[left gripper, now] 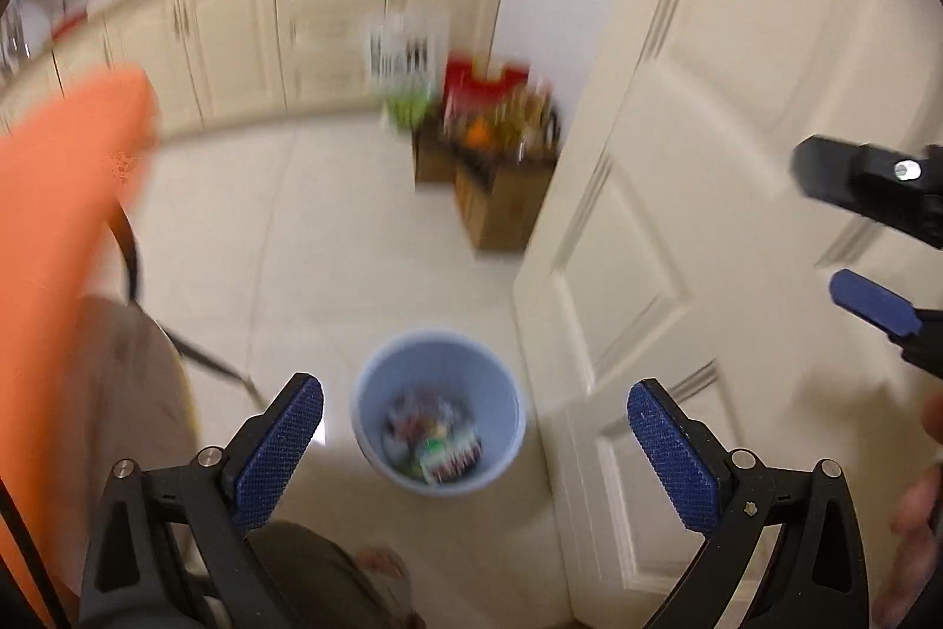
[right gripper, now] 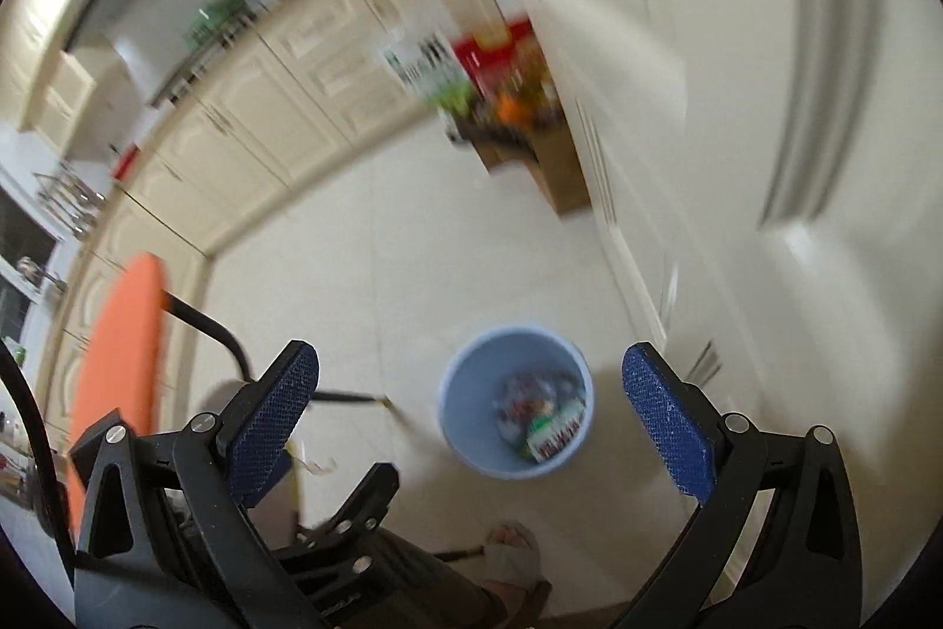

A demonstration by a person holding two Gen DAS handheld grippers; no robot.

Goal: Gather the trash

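A light blue bin [left gripper: 439, 408] stands on the pale tiled floor below me, with crumpled wrappers and a green-and-white packet [left gripper: 439, 443] inside. My left gripper [left gripper: 474, 411] hangs open high above it, nothing between its blue pads. The right wrist view shows the same bin [right gripper: 515, 399] with the trash [right gripper: 542, 420] in it, and my right gripper [right gripper: 471, 387] is also open and holds nothing. The right gripper's fingers [left gripper: 872, 302] show at the right edge of the left wrist view. Both views are motion-blurred.
An orange chair back [left gripper: 59, 240] with black legs stands at the left. A white panelled door [left gripper: 707, 216] fills the right. Cardboard boxes [left gripper: 495, 181] with bottles and packets sit by the door's far edge. Cream cabinets [left gripper: 265, 33] line the back. A slippered foot [right gripper: 515, 555] is below.
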